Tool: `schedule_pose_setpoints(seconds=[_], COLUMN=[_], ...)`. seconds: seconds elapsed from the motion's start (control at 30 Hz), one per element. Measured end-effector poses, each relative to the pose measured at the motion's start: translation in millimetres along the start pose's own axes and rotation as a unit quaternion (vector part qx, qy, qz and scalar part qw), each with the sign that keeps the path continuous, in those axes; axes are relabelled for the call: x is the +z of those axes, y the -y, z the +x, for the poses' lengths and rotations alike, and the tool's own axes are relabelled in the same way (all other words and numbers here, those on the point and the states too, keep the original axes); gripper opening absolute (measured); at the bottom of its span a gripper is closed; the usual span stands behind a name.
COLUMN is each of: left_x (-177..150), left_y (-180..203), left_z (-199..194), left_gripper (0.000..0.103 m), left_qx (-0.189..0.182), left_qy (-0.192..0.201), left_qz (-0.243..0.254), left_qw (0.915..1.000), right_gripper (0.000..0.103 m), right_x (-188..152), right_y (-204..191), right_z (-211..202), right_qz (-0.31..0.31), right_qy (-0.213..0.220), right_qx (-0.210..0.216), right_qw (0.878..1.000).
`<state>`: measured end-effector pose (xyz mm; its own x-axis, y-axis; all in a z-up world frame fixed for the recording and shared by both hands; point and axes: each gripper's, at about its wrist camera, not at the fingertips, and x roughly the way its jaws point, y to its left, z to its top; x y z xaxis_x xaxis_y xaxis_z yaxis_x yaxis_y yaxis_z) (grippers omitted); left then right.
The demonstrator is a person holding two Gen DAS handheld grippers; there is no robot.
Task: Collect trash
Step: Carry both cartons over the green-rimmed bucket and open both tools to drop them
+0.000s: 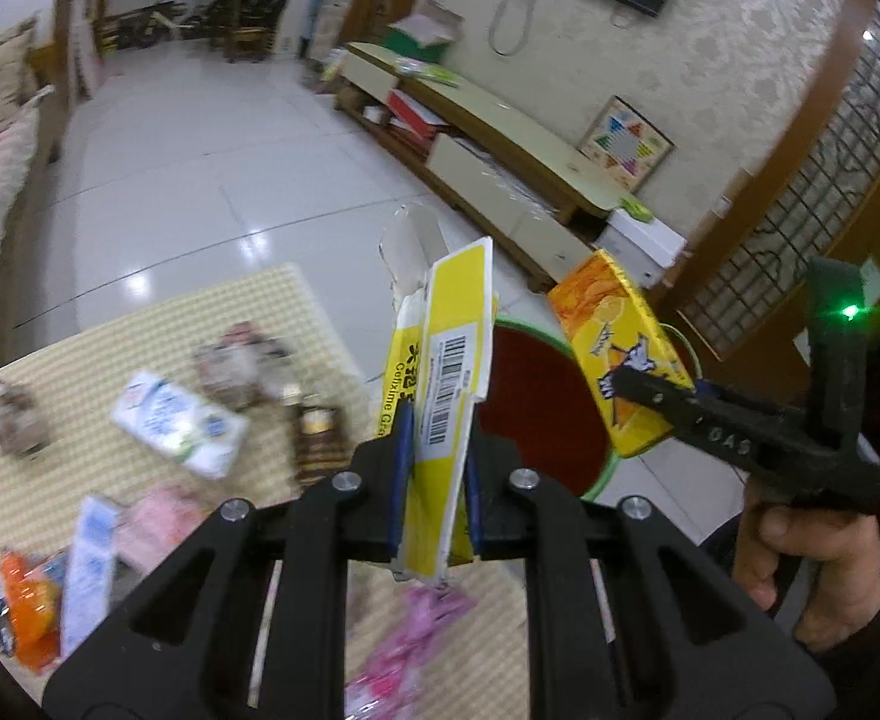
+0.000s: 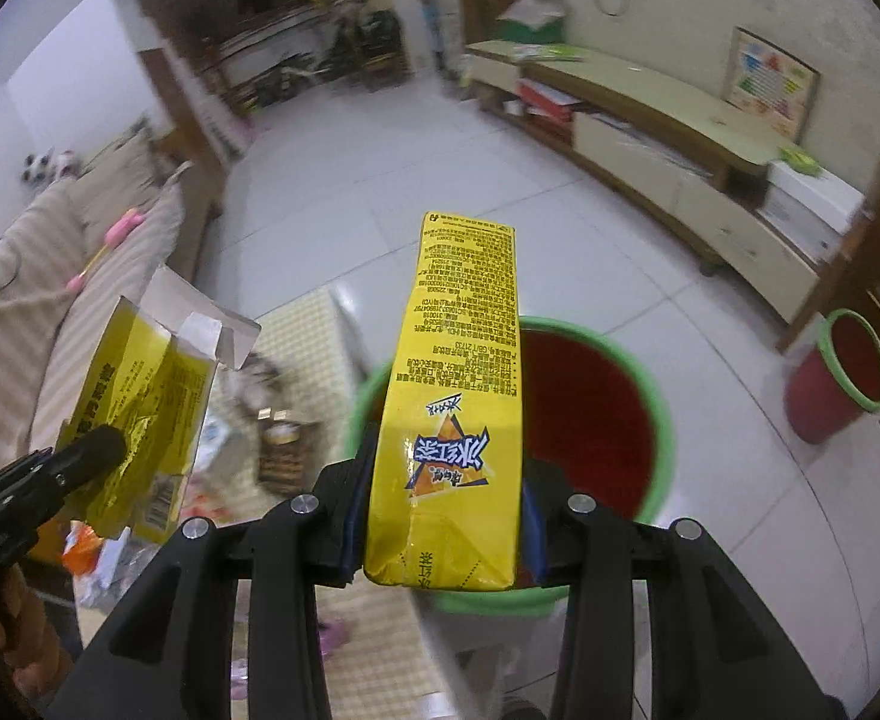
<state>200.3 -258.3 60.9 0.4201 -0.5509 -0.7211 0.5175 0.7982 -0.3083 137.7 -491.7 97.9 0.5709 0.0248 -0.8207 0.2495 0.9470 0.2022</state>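
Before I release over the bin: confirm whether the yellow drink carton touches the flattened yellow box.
Apart. The left wrist view shows floor and bin rim between the flattened yellow box and the yellow drink carton.

The left hand-held gripper (image 1: 437,480) is clamped on a flattened yellow carton (image 1: 449,372) that stands up between its pads. Just right, the right hand-held gripper (image 1: 638,384) pinches a yellow drink box (image 1: 614,336) above a green-rimmed red bin (image 1: 536,402). Blurred wrappers (image 1: 179,423) litter the checked counter (image 1: 140,312) at left.

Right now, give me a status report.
Left gripper shut on flattened yellow box. Right gripper shut on yellow drink carton. Red bin below, nothing blocking.
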Motion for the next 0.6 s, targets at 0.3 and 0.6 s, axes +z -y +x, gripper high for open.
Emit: schedule_pose_setpoints(seconds=[0.3, 0.6], left_x=[13.9, 15.0], left_y=[44.9, 49.4], left_z=[65.2, 99.0], left_gripper=[0.015, 0.026], left_qx=[-0.026, -0.013], left_qy=[-0.039, -0.067], left_qz=[0.002, -0.018], left_qw=[0.9989, 0.9975], right_gripper=[0.038, 0.041], right_x=[-2.3, -7.1], right_y=[40.4, 46.1], right_z=[20.9, 32.0], right_qz=[0.030, 0.029], right_qy=[-0.019, -0.029], right_qx=[-0.016, -0.025], right_qw=[0.999, 0.999])
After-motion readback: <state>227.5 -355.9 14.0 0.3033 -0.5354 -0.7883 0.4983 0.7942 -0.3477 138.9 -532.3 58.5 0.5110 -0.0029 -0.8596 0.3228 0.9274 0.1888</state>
